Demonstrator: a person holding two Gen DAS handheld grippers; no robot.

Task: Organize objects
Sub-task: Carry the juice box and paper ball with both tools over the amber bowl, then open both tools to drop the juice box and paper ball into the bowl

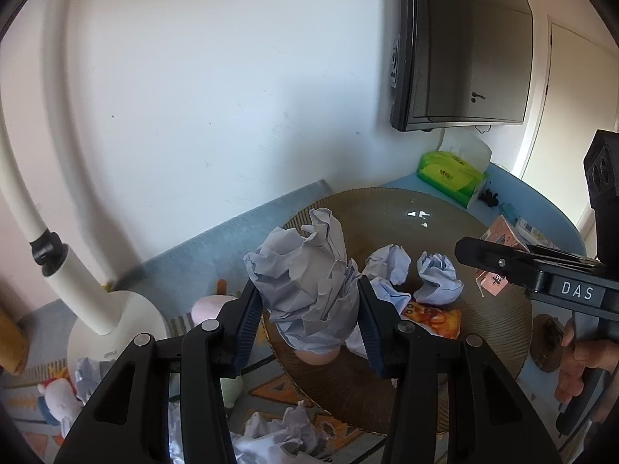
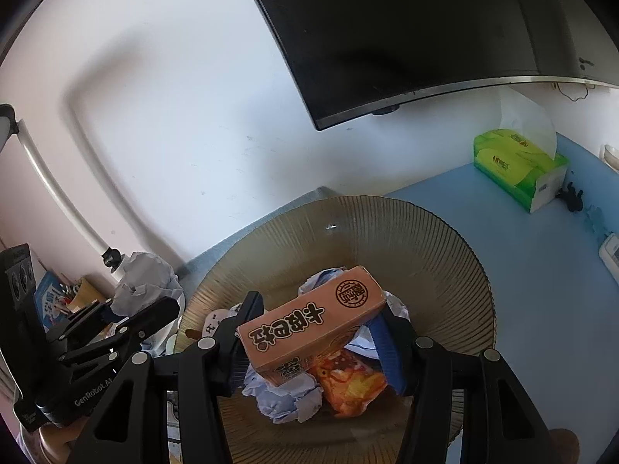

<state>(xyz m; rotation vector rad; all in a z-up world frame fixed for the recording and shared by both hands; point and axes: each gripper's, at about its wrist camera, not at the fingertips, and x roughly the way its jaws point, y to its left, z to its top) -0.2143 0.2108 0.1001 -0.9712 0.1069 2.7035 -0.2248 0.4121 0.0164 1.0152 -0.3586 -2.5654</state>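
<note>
A big ribbed brown glass plate [image 1: 499, 332] [image 2: 437, 239] lies on the table. In it are crumpled pale-blue paper balls [image 1: 439, 278] [image 2: 288, 398] and an orange snack packet [image 1: 437, 319] [image 2: 348, 386]. My left gripper [image 1: 307, 309] is shut on a large crumpled paper wad [image 1: 309, 278], held over the plate's left rim; it shows in the right wrist view [image 2: 145, 282]. My right gripper [image 2: 315, 332] is shut on a pink-orange carton [image 2: 309, 324] above the plate's middle; the carton shows in the left wrist view [image 1: 495, 237] too.
A green tissue box [image 1: 452, 174] [image 2: 518, 166] stands at the back right on the blue table [image 2: 541, 290], under a dark monitor [image 1: 460, 46]. A white lamp base [image 1: 116, 321], plush toys [image 1: 58, 394] and more crumpled paper [image 1: 278, 433] lie left and front of the plate.
</note>
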